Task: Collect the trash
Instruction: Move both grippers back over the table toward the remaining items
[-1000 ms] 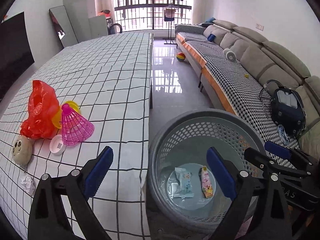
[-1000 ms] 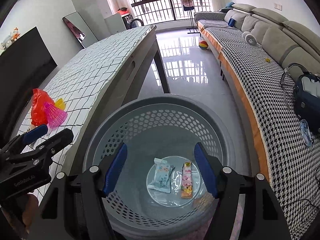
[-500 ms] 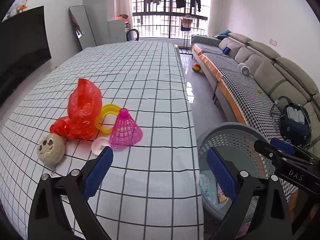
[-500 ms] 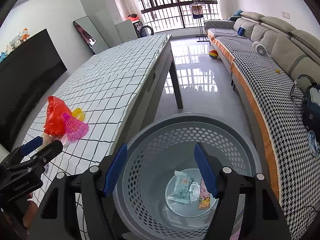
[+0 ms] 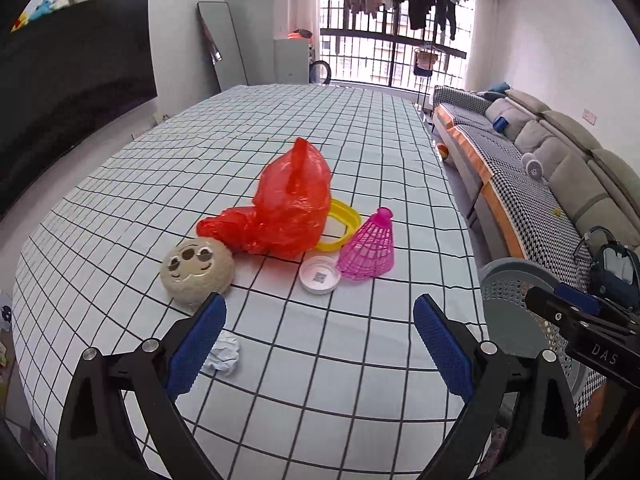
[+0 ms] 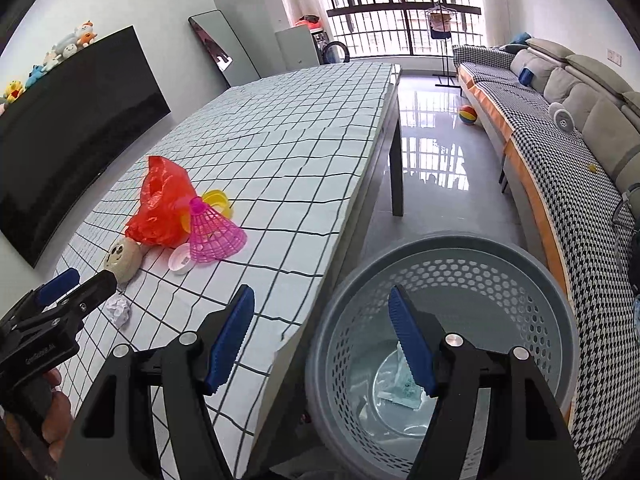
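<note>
On the checked tablecloth (image 5: 320, 128) lie a red plastic bag (image 5: 288, 208), a pink mesh cone (image 5: 368, 248), a white cap (image 5: 319, 276), a yellow ring (image 5: 340, 224) and a crumpled white paper ball (image 5: 222, 354). My left gripper (image 5: 320, 344) is open and empty above the table's near edge, with the paper ball by its left finger. My right gripper (image 6: 324, 340) is open and empty over the table edge and the grey perforated basket (image 6: 500, 264), which holds wrappers (image 6: 404, 392). The trash also shows in the right wrist view: bag (image 6: 160, 204), cone (image 6: 212, 236), paper ball (image 6: 118, 310).
A round beige plush face (image 5: 198, 270) lies left of the bag. A sofa (image 6: 560, 128) runs along the right wall, with a dark backpack (image 5: 612, 268) on it. A black TV (image 5: 68, 92) stands left. A ball (image 6: 467, 114) lies on the shiny floor.
Both grippers have swung left and up, from over the basket toward the table. The trash pile now sits centred ahead of my left gripper. Both grippers stay open.
</note>
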